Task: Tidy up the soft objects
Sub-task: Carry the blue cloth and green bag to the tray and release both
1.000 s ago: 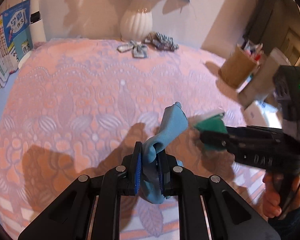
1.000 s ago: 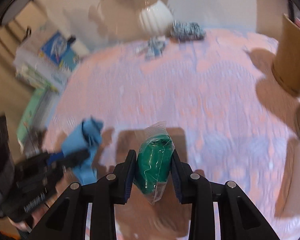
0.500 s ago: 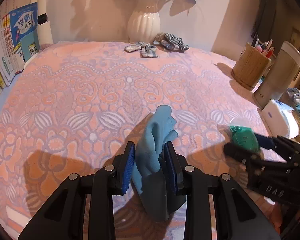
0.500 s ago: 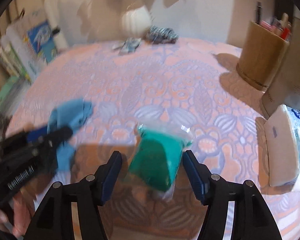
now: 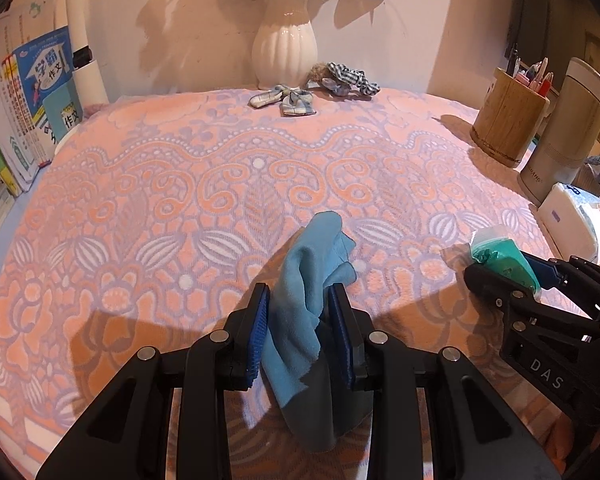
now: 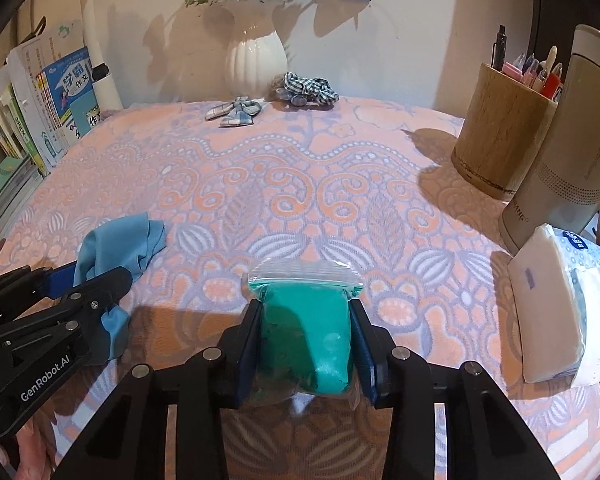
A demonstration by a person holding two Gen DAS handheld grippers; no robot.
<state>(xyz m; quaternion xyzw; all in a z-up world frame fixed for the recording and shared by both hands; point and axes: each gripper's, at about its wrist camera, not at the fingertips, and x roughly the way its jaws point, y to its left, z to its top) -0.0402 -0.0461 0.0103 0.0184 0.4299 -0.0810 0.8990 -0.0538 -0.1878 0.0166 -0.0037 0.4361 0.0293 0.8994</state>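
A blue cloth (image 5: pixel 308 280) lies crumpled on the patterned orange tablecloth (image 5: pixel 180 184). My left gripper (image 5: pixel 298 308) straddles it, open, with a small gap at each blue pad. The cloth (image 6: pixel 120 240) and the left gripper (image 6: pixel 100 276) also show at the left of the right wrist view. A green filling in a clear zip bag (image 6: pixel 304 320) rests on the tablecloth. My right gripper (image 6: pixel 305 312) is closing on it, and both pads touch its sides. From the left wrist view the right gripper (image 5: pixel 500 268) holds the bag (image 5: pixel 500 248) at the right.
At the back stand a white vase (image 5: pixel 284 52), a checked hair bow (image 5: pixel 288 100) and a checked scrunchie (image 5: pixel 344 78). A wooden pen holder (image 5: pixel 508 124), a tall beige cylinder (image 5: pixel 568 128) and a tissue pack (image 6: pixel 552 312) line the right edge. Books (image 5: pixel 32 100) lean at the left.
The left jaws let go of the blue cloth, which sank onto the table. The right jaws opened wide, the green bag dropped flat, and they have closed in on it again.
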